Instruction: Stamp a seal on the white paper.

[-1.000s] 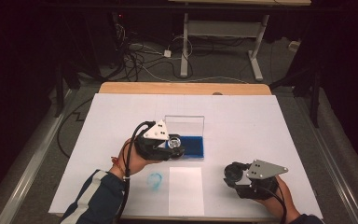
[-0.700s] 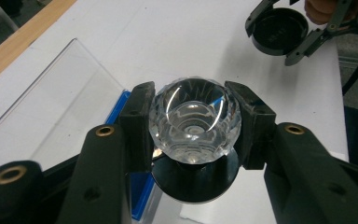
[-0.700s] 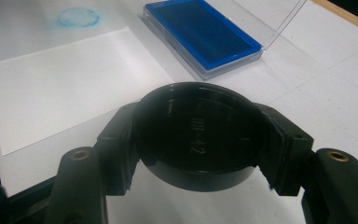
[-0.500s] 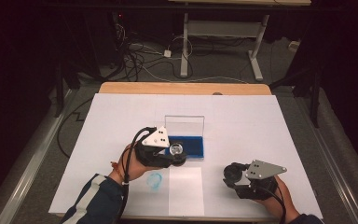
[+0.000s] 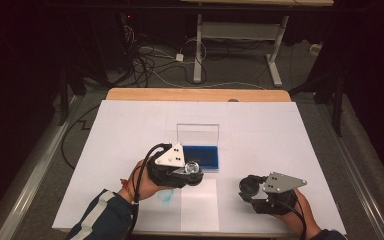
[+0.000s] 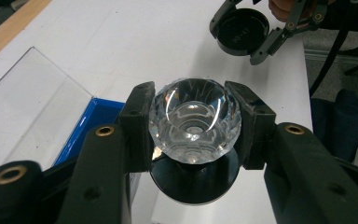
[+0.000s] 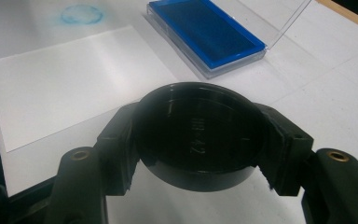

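Left gripper view: left gripper (image 6: 193, 126) jaws clamped on clear faceted glass stamp head (image 6: 194, 120), round black base below. Right gripper (image 7: 198, 140) jaws clamped on round black plastic cap (image 7: 198, 133), faint lettering on face.

Two black hand-held tools, each topped by a grey three-cornered plate dotted with dark screws: left tool (image 5: 192, 172), right tool (image 5: 252, 187). Thick black jaws with brass-ringed screw holes. Black cable (image 5: 139, 175) looping off the left tool. Behind it, a navy sleeve (image 5: 102, 217) with white stripes.
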A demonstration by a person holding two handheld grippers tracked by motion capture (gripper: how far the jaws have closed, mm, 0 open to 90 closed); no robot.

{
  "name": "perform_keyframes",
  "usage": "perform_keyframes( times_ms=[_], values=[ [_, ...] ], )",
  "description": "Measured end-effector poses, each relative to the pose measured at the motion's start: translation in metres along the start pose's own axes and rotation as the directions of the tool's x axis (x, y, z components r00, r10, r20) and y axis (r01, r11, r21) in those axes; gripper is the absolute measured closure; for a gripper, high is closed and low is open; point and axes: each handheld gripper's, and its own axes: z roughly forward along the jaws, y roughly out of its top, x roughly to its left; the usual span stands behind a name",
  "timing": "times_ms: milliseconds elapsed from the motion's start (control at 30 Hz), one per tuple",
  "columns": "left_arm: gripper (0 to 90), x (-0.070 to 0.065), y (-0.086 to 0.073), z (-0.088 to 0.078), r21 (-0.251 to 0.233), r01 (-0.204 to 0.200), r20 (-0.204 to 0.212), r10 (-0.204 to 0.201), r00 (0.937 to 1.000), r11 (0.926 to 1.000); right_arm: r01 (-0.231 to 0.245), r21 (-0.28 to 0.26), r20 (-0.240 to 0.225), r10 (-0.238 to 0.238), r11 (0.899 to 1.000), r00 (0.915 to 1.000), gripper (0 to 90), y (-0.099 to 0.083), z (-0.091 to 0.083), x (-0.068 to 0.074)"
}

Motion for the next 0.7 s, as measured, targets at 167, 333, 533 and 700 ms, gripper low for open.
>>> perform_keyframes(
  times_ms=[167,333,533,700],
  values=[
    [53.8,-0.009,-0.001,0.002,-0.016,-0.002,0.02,0.003,0.9998,0.9999,0.005,0.0,-0.001,-0.005,1.0,1.0,38.0,0.0,0.0,0.002],
    [53.8,-0.017,-0.005,0.008,0.003,-0.008,0.03,0.008,0.9995,1.0,0.003,-0.001,0.002,-0.003,1.0,1.0,38.0,0.0,-0.001,0.001],
    [53.8,-0.022,-0.014,0.019,0.027,-0.006,0.054,0.004,0.9986,0.9996,0.018,0.006,-0.001,-0.018,1.0,0.9998,38.0,0.0,-0.001,0.004],
    [53.8,-0.027,-0.023,0.031,0.055,-0.003,0.072,-0.001,0.9974,0.9985,0.015,0.004,-0.002,-0.015,1.0,0.9999,38.0,0.0,0.0,0.005]
  ],
)
